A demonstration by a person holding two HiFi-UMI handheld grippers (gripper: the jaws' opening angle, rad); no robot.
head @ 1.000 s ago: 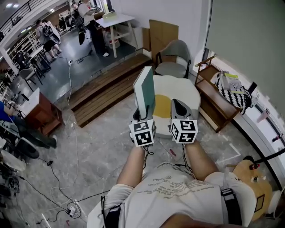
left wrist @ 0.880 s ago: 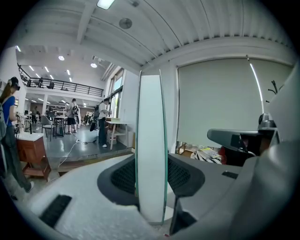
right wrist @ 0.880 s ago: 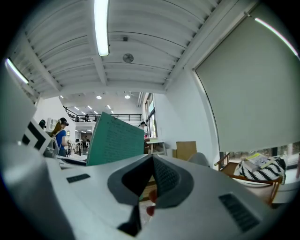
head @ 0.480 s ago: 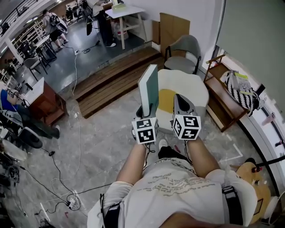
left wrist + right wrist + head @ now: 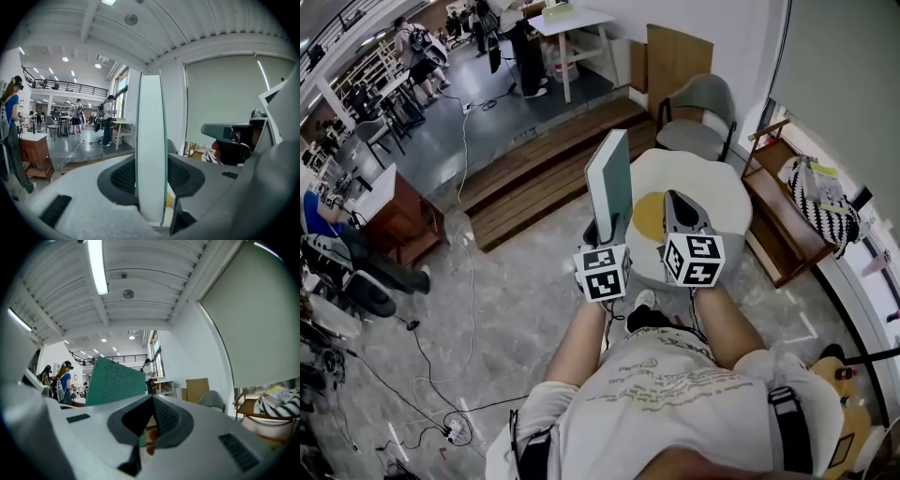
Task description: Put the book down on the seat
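1. We see the left hand-held gripper [image 5: 602, 230] clamped on the book [image 5: 611, 183], with one pad on each cover near its lower edge.
2. The book stands upright out of those jaws. In the left gripper view it is edge-on, a pale edge between thin teal covers [image 5: 151, 140], dead centre between the pads.
3. The right hand-held gripper [image 5: 678, 202] sits just beside the left one, on its right and level with it. It is not touching the book.
4. In the right gripper view the jaws meet at the tips [image 5: 152, 399] with nothing between them. The teal cover [image 5: 115, 380] shows just to their left.
5. The seat [image 5: 712, 197] is white and lies ahead of and below both hand-held grippers. It is closest beyond the right gripper's tips.
6. The book is in the air, apart from the seat.
7. A yellow patch [image 5: 649, 214] on the seat shows between the two grippers.
8. A grey chair [image 5: 698, 117] stands further ahead, past the seat.
9. To the right of the right gripper we see a wooden shelf [image 5: 778, 230] carrying a striped bag [image 5: 820, 202].
10. Wooden steps [image 5: 534, 183] lie ahead-left of the left gripper, with people [image 5: 412, 47] well beyond them.
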